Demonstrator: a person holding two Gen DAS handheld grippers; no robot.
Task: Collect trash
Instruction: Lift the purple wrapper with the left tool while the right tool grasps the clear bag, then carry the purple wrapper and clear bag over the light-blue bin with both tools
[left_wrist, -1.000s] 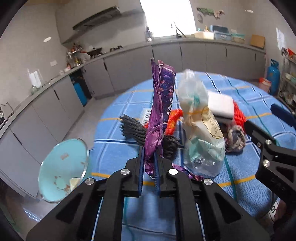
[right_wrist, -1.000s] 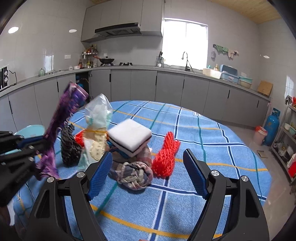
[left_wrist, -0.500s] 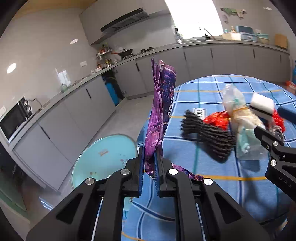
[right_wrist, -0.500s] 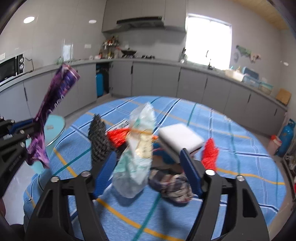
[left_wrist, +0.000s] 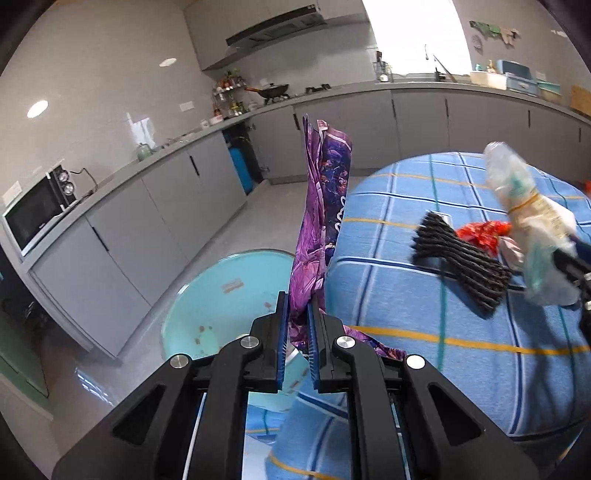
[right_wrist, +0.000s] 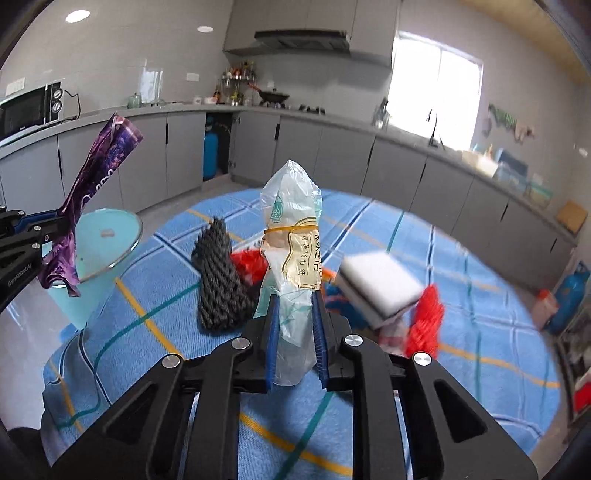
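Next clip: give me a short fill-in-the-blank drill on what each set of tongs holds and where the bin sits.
1. The left tongs are shut on a crinkled ____ foil wrapper.
2. The right tongs are shut on a clear plastic bag banded with a ____ rubber band.
3. The light blue round bin stands on the ____, beside the blue checked tablecloth.

Missing: purple; yellow; floor

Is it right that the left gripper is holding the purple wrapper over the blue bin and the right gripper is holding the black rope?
Not quite. The right gripper is shut on the clear plastic bag; the black rope lies on the table, as the right wrist view shows. The left gripper does hold the purple wrapper over the blue bin.
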